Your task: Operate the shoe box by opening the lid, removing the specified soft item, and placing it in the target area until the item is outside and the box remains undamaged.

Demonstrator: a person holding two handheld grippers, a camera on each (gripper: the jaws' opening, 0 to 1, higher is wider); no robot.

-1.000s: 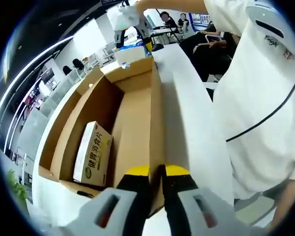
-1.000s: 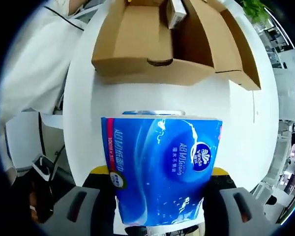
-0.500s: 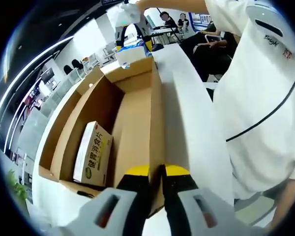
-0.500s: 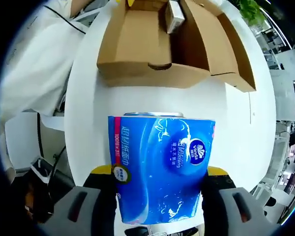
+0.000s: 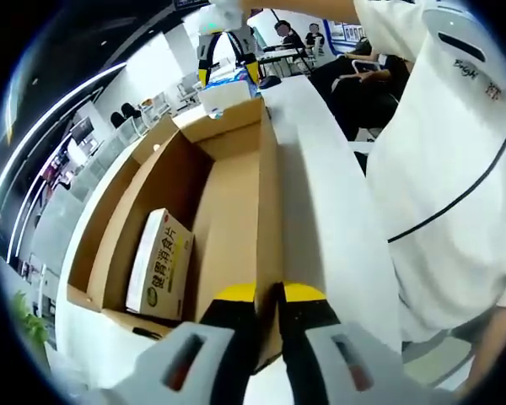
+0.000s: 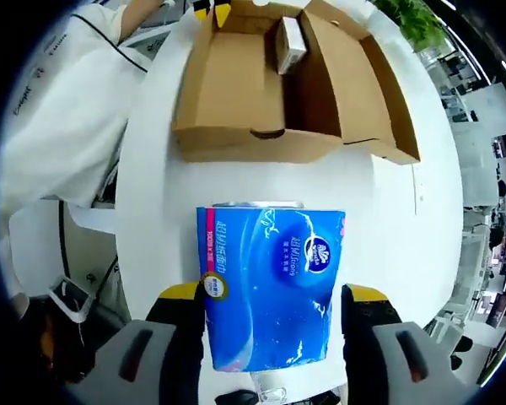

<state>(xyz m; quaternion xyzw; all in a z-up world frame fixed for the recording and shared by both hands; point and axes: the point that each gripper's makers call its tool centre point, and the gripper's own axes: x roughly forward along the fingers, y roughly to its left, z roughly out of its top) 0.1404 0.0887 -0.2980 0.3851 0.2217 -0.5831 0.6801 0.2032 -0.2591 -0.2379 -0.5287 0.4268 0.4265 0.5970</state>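
Note:
The brown cardboard shoe box (image 5: 228, 194) lies open on a white table. My left gripper (image 5: 268, 308) is shut on the near end of its long side wall. A small white carton with green print (image 5: 160, 261) lies inside the box. Beyond the box's far end the blue tissue pack (image 5: 226, 89) rests on the table under my right gripper (image 5: 229, 72). In the right gripper view the blue tissue pack (image 6: 270, 270) lies on the table between the spread jaws of my right gripper (image 6: 274, 297), which is open. Behind it are the shoe box (image 6: 236, 84) and the carton (image 6: 288, 44).
The person's white shirt (image 5: 455, 169) stands close along the table's edge. The white table (image 6: 388, 219) has bare surface around the pack and beside the box. Seated people and office desks are in the background; a green plant (image 6: 413, 17) stands beyond the table.
My right gripper has let go of the blue tissue pack and drawn back up from it, so the pack looks smaller and sits on the table. The left gripper and box have not moved.

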